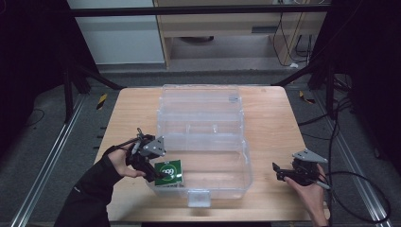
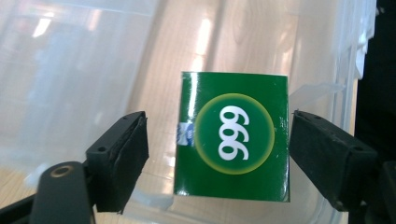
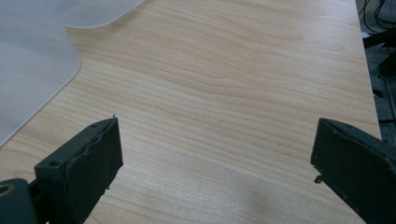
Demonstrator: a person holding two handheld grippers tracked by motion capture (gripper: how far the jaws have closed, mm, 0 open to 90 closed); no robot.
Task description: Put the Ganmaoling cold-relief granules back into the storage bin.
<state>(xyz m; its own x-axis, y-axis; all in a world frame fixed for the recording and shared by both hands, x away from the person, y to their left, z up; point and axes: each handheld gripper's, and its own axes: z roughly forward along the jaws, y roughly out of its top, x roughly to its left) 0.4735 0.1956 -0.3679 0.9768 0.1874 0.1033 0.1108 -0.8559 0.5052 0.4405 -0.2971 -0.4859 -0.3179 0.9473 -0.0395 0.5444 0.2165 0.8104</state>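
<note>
left tool [image 1: 160,174]: nearest the camera on the left side, held in a gloved hand, poking over the front-left corner of the bin. Jaws are spread. In the left gripper view there's a clear gap on the left of the box, and the right jaw sits just beside its edge, so nothing is pinched.

green box [image 2: 232,136]: small green carton with "999" in a yellow ring. It sits in the front-left corner of the bin, face up between the two jaws, close to the wall.

right tool [image 1: 283,172]: near the front-right of the desk, held in a bare hand and well clear of the bin. Jaws wide apart with only bare wood between them, so it looks idle.

clear bin [image 1: 246,156]: see-through plastic storage box in the middle of the desk, with its lid [image 1: 198,101] flipped open toward the back and its latch tab at the front edge.

desk [image 1: 274,118]: light wood, nothing else on it.

step in hand: looks like the green box is either being dropped off in the bin or lined up for a grab. Can't say which from this alone.

next move: if it's a pick, the left tool has to centre on the box and squeeze its two sides. If it's a drop-off, it just lifts straight out without clipping the wall.
</note>
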